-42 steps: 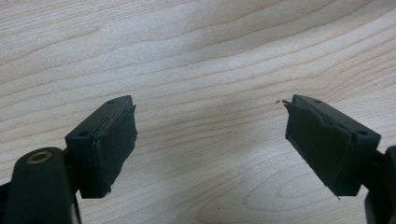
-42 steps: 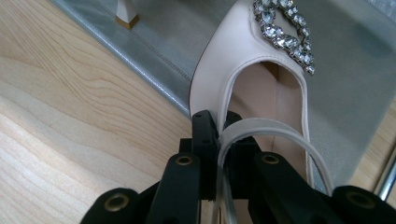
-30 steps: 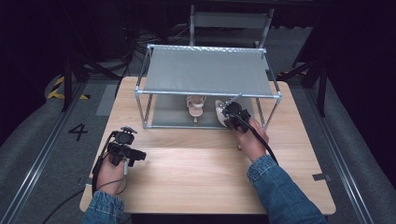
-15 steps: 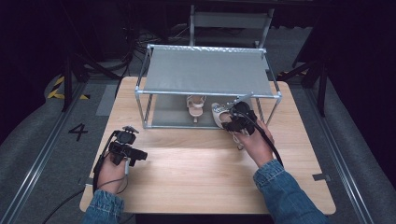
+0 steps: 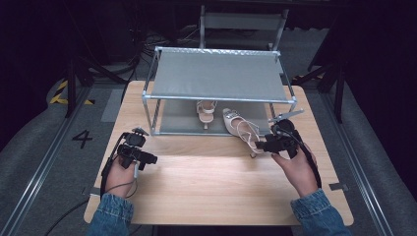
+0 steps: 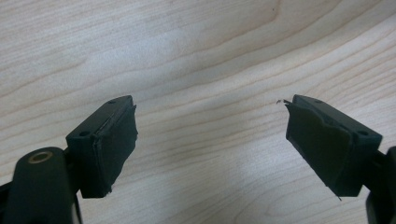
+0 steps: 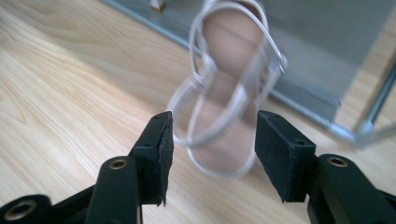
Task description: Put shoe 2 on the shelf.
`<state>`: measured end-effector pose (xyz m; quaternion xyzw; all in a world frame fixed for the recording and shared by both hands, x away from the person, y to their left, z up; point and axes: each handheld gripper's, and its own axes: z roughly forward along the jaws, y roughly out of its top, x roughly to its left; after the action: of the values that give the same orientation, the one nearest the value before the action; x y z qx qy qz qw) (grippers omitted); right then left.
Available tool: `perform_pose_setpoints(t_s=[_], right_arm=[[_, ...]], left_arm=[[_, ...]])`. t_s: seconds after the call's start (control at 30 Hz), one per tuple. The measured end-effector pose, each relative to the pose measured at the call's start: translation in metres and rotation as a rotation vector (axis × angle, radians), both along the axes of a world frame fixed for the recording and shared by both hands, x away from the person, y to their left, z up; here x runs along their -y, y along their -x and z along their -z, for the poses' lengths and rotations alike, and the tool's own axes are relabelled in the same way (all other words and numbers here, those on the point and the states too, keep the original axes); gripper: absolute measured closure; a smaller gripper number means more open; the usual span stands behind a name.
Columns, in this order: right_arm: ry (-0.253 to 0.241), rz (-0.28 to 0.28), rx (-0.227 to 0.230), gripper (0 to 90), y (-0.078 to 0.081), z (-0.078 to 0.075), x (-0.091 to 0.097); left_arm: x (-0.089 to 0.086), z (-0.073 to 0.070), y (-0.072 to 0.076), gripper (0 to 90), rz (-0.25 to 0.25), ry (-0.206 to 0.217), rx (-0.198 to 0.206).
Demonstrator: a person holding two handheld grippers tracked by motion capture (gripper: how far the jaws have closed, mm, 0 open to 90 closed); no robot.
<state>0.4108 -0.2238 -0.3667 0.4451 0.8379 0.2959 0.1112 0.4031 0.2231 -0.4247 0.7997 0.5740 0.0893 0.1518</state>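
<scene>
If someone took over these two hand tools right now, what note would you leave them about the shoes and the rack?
Left gripper: open, holding nothing, over bare table.
Right gripper: open, jaws either side of the heel end of the strappy sandal, not yet closed.
That sandal lies partly out of the rack, heel on the table. The other sandal sits on the lower shelf.
Left to do, probably: grip the sandal; its destination isn't clear.

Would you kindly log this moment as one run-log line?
right gripper: open, at heel of sandal | sandal: half out of rack | left gripper: open over table
</scene>
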Motion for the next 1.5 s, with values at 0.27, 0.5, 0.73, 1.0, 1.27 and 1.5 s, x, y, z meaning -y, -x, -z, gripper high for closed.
perform_pose_setpoints(t_s=[0.27, 0.5, 0.73, 1.0, 1.27, 1.5], right_arm=[[0.045, 0.013, 0.002, 45.2, 0.008, 0.01, 0.018], [0.067, 0.017, -0.057, 44.2, 0.008, 0.031, 0.024], [0.107, -0.006, -0.061, 43.6, 0.003, 0.05, 0.019], [0.058, -0.023, -0.052, 45.2, -0.004, 0.066, 0.01], [0.018, -0.042, -0.055, 59.4, -0.011, 0.081, -0.001], [0.008, -0.088, 0.027, 71.6, -0.011, 0.076, -0.014]], left_arm=[[0.001, 0.0, -0.003, 17.0, 0.002, 0.006, -0.005], [0.0, 0.0, -0.003, 16.9, 0.003, 0.009, -0.005], [-0.003, 0.002, -0.002, 16.9, -0.002, 0.006, -0.007], [-0.003, 0.004, -0.002, 16.9, -0.004, 0.004, -0.018], [-0.004, 0.006, 0.0, 16.9, 0.007, 0.005, -0.022], [-0.005, 0.007, 0.0, 17.0, 0.001, 0.009, -0.027]])
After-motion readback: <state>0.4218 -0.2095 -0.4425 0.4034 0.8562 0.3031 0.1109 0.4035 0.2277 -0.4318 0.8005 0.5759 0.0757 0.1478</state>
